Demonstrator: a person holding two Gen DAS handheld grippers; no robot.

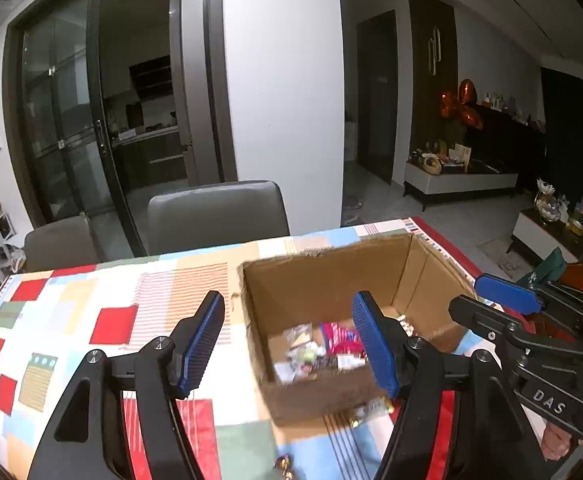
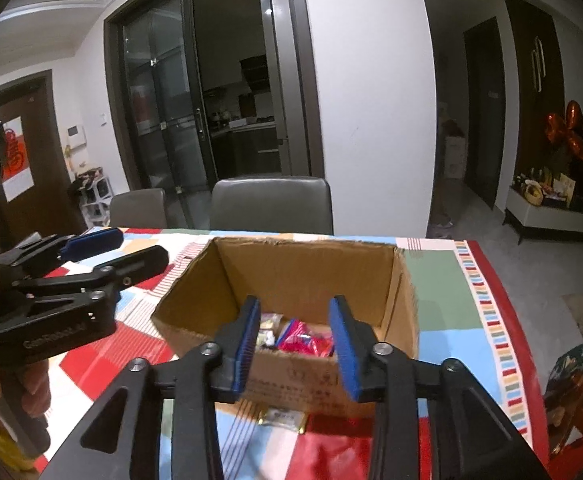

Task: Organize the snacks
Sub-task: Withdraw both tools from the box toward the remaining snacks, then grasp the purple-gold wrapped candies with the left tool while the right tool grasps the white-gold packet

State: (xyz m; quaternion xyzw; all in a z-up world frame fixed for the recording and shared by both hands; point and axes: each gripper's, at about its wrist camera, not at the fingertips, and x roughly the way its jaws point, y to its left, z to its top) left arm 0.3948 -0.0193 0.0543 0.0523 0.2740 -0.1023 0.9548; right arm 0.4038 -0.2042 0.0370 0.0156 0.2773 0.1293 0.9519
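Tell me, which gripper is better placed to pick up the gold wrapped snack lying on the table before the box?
Probably the right gripper: it is open and the gold snack lies almost centred below it, just before the cardboard box. The left gripper, also open, sits further left.

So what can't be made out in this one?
- Snacks in the cardboard box: blurred in the left wrist view; in the right wrist view the right gripper and near wall hide most.
- Gold packet in front of the box: print too small.
- Left gripper: open, empty.
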